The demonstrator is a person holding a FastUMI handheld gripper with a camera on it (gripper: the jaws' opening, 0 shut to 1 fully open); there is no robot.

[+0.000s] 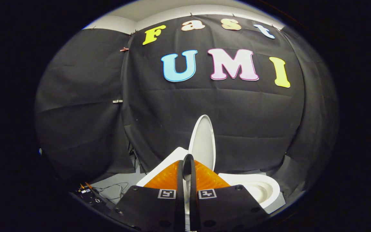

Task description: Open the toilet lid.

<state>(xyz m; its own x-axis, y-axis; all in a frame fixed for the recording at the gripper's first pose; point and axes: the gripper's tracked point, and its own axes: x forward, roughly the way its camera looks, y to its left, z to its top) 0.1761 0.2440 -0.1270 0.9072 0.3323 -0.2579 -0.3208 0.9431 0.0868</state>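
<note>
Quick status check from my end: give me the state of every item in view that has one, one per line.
Toilet lid: raised, standing about upright against the black cloth wall.
Toilet bowl: uncovered, rim showing to the right of the fingers.
Gripper: fingers nearly together, a narrow gap between them, tips at the lid's lower edge; whether they press on it cannot be told.
Cables: loose on the floor beside the toilet.

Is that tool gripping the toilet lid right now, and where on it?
Yes. The fingers are closed on the lower edge of the raised toilet lid, which stands nearly upright.
</note>
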